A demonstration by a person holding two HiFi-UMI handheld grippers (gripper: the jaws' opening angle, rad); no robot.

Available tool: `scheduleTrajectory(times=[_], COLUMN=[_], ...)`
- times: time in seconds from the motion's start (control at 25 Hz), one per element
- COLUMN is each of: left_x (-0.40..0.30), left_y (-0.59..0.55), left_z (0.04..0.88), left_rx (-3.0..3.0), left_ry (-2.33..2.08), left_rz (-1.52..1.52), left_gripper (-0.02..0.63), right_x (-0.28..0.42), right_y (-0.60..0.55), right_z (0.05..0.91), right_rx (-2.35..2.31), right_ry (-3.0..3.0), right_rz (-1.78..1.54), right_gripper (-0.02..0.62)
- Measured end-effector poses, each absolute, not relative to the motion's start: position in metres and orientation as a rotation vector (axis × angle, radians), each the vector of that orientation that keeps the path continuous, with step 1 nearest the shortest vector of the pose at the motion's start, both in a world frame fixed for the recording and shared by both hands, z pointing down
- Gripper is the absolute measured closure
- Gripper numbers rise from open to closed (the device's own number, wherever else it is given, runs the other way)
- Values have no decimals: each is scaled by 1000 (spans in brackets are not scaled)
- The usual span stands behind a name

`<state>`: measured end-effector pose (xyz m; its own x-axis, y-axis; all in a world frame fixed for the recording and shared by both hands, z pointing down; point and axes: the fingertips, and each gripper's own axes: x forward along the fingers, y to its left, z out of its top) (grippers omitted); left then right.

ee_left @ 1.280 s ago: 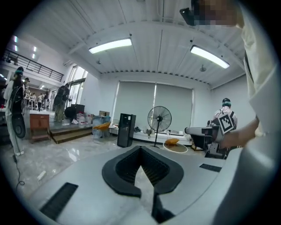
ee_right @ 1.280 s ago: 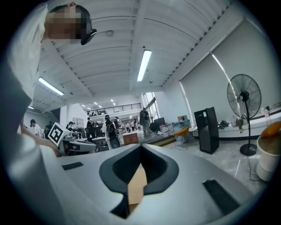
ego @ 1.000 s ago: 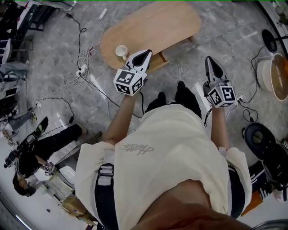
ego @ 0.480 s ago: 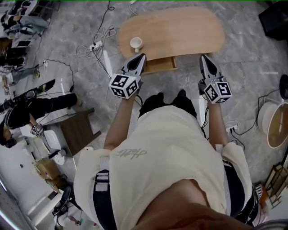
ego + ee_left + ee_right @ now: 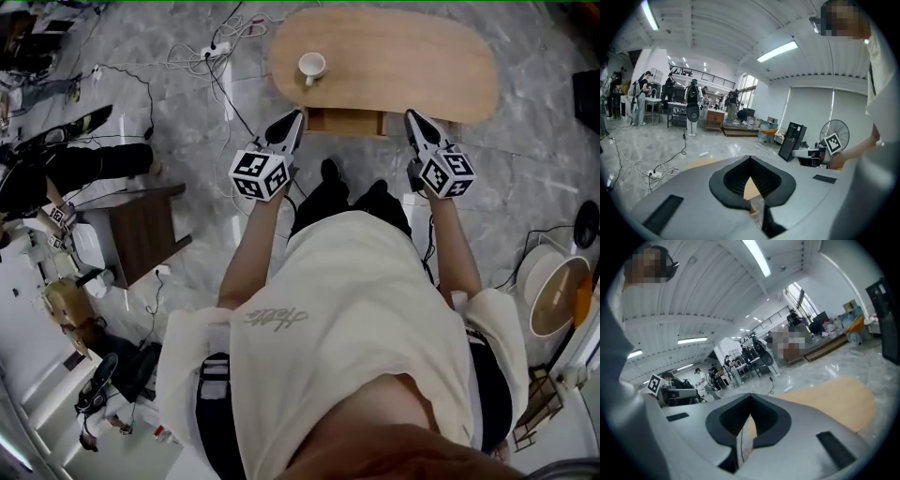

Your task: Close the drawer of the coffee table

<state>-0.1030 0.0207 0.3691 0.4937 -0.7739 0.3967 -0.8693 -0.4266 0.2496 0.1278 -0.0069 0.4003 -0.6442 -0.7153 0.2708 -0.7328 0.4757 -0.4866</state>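
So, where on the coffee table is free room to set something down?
The tabletop right of the cup is bare to its far end. Left of the cup only a narrow strip remains. The floor beside it is crowded with cables.

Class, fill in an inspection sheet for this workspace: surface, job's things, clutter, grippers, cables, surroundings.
Surface: oval wooden table.
Job's things: drawer stands open under the table's near edge.
Clutter: one white cup on the table.
Grippers: left gripper and right gripper both shut, empty, either side of the drawer; contact unclear.
Cables: loose cables and a power strip on the floor.
Surroundings: dark stool; another person at left.
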Motion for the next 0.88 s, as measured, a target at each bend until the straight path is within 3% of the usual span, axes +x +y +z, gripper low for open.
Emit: scheduleTrajectory(times=[0.36,0.88], left_x=[-176,-211], left_y=[-12,-11], left_z=[405,571], left_rx=[2340,2154], left_ry=[-1307,-1054], left_rz=[316,619], left_gripper=[602,602], right_x=[88,68], right_y=[-19,-10], right_z=[419,515], right_rx=[1444,1532], right_ry=[-2508,-2223], right_rz=[908,1077], right_gripper=[598,598])
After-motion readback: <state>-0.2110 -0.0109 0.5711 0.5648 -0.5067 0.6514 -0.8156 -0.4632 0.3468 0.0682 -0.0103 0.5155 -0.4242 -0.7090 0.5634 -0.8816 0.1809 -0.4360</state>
